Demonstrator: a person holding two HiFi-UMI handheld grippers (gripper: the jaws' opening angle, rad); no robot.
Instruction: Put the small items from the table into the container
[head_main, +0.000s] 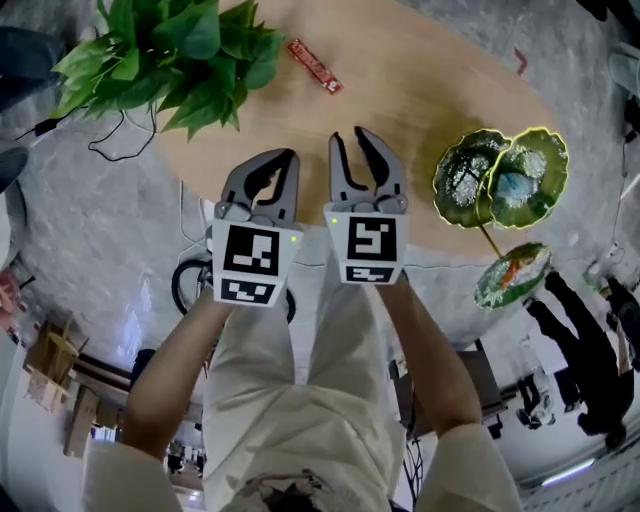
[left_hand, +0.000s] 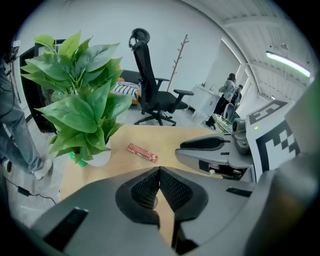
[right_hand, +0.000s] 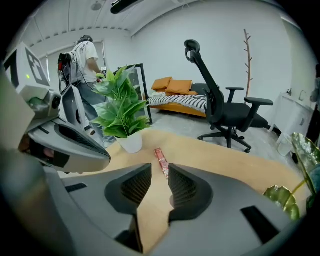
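Wooden table (head_main: 430, 90) | red packet (head_main: 314, 65) ahead of right gripper (head_main: 348, 136), jaws apart, empty | left gripper (head_main: 290, 156) clenched | packet likely light, flat: pinch across width

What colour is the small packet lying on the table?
The packet is red; it shows best in the head view.

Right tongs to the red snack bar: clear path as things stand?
Probably yes. The right tongs stand open and empty, aimed at the red snack bar, which lies flat on the bare table ahead of them. The plant sits off to the side, apart, so nothing looks in the way.
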